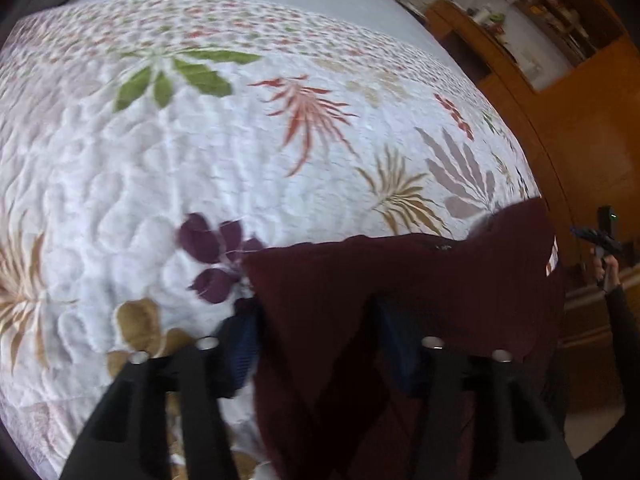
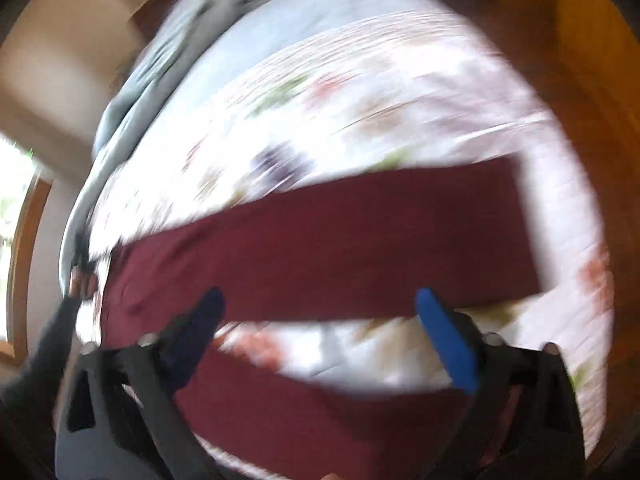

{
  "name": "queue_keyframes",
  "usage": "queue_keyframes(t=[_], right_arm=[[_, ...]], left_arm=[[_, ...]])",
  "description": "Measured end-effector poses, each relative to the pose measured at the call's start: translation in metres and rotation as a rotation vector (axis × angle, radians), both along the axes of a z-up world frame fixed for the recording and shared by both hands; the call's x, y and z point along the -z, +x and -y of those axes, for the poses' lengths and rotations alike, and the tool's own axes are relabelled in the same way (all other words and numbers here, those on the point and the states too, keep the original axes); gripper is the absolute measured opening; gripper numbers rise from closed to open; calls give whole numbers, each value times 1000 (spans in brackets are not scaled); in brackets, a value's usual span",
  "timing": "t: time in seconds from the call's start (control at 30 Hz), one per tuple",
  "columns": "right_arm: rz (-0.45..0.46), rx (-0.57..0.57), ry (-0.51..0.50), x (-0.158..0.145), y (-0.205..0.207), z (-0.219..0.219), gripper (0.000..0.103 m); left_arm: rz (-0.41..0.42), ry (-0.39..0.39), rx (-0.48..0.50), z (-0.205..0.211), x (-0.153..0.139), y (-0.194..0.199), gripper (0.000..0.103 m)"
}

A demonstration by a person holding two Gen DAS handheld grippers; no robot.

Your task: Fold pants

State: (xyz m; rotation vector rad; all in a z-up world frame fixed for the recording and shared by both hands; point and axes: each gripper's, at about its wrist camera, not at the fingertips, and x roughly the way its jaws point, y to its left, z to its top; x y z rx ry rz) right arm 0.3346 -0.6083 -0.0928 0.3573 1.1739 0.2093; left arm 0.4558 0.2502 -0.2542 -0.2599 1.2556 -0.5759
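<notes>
With my left gripper [image 1: 316, 344] spread around the maroon pants [image 1: 400, 288] near the quilt's [image 1: 200, 160] right edge and my right gripper [image 2: 320, 308] wide open, I judged squaring both legs mattered most.

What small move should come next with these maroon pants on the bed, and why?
Probably bring the right hand-held gripper down onto the near pant leg and close on it. Its jaws stand open above the pants, which lie spread over the floral quilt, while cloth drapes over the left hand-held gripper.
</notes>
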Motion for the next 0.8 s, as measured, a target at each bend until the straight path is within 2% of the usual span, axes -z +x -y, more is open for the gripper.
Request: queue_keyframes(t=[0.07,0.13,0.23,0.3,0.4,0.47,0.57,0.6,0.67,0.73,0.8], right_arm=[[-15,62,12,8,21,41,76],[-50,112,-10,26,44,77,80],[-99,122,-25,53,67,99,81],[-114,70,-33,69,78,97,80],[-128,26,-42,85,88,94,87],[-131,-5,-41,87,90,91,92],[-128,-52,-29,89,93,84,90],[-131,-62,-28,90,94,83,82],[-139,-68,-43,90,97,82,64],[-144,-63,-30,87,97,85,25],[-134,-65,-28,81,93,86,25]], left_arm=[[-14,-14,-21,-3,1,1,54],[-27,-31,-30,0,1,2,69],[-35,-4,-18,14,1,5,84],[-39,32,-11,23,1,6,88],[-48,59,-18,27,2,6,89],[-53,69,-25,26,1,6,89],[-52,98,-37,31,1,6,89],[-49,115,-44,32,0,5,87],[-42,139,-59,32,-3,5,72],[-43,139,-84,26,-7,4,36],[-38,138,-100,22,-12,0,24]])
